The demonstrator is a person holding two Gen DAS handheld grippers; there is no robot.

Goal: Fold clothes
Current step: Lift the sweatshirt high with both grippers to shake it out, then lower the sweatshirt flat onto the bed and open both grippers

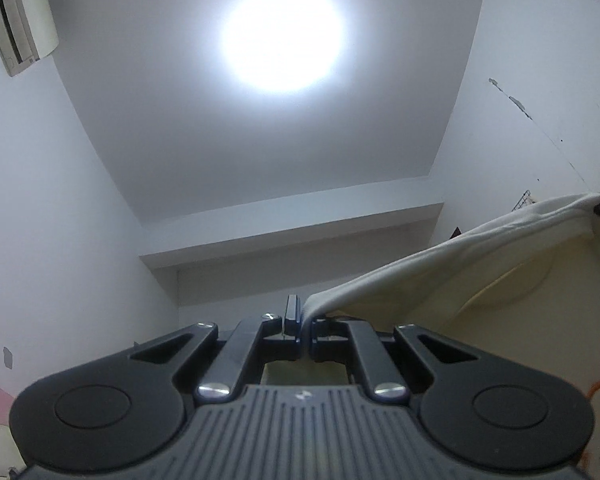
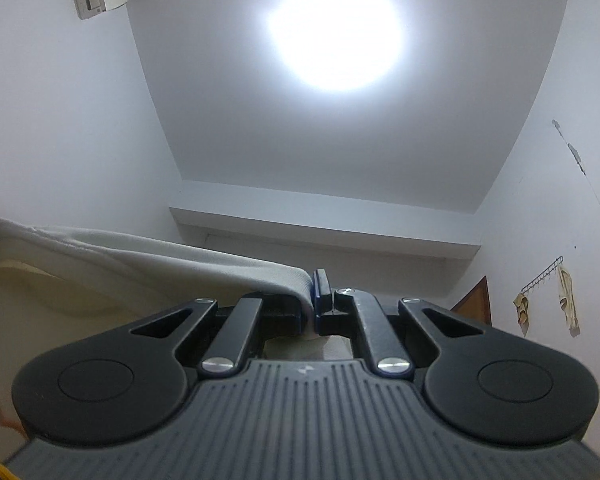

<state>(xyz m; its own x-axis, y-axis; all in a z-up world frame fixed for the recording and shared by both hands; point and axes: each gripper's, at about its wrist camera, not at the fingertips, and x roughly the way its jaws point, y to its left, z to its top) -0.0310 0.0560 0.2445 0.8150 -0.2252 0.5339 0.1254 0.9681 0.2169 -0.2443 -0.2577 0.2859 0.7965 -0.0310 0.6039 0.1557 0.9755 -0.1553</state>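
The cloth (image 1: pixel 440 264) was pinched by both the left gripper (image 1: pixel 302 320) and right gripper (image 2: pixel 314 292) (raised ceilingward); even tension was advised.

The cream-white garment (image 1: pixel 440 268) is up in the air, stretched between two pinched points. In the left wrist view its hemmed top edge climbs from the near pinch towards two o'clock, taut and slightly sagging, with the body hanging beneath it, pale yellow where light shows through. In the right wrist view the same cloth (image 2: pixel 140 256) runs out towards nine o'clock, its ribbed knit edge folded over, soft creases below. A curved seam shows faintly on the hanging panel.
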